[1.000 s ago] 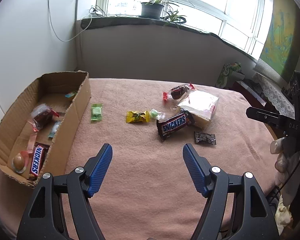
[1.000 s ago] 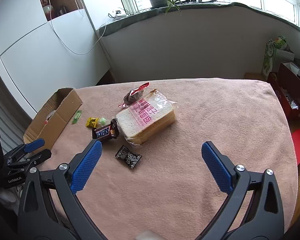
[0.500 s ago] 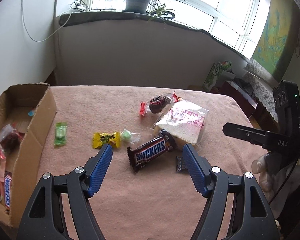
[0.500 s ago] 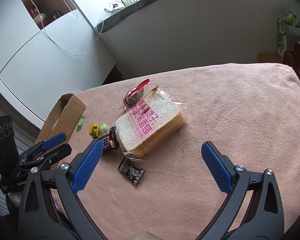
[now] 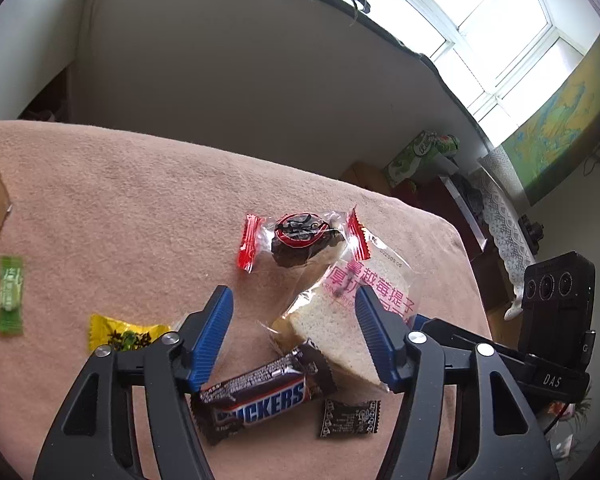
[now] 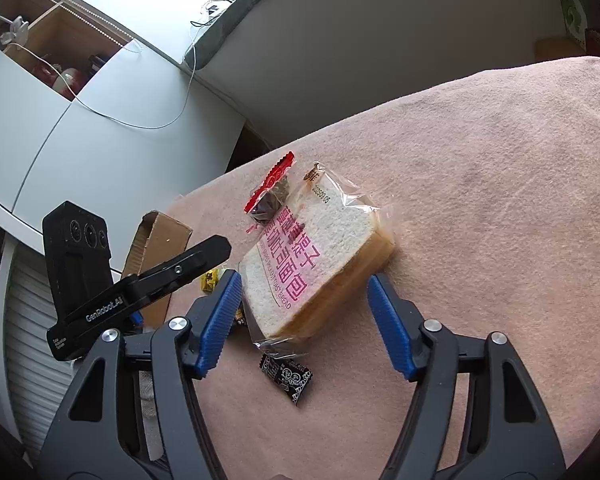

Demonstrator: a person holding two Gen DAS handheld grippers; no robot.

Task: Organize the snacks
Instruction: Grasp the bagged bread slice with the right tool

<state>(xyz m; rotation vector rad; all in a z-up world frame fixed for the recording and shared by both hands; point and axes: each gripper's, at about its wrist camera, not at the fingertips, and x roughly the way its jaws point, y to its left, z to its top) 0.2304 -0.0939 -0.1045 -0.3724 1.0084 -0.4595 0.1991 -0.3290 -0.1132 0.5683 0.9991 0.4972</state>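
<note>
Both hand-held grippers moved closer to the bagged bread [image 6: 320, 256].

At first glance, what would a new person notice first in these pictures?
The bag of sliced bread with pink writing draws the eye first; it lies on the pink cloth, between the open blue fingers of the right gripper. Next comes the Snickers bar, lying close below the open left gripper, with a small black candy beside it. A red-ended dark snack packet lies at the far end of the bread.
</note>
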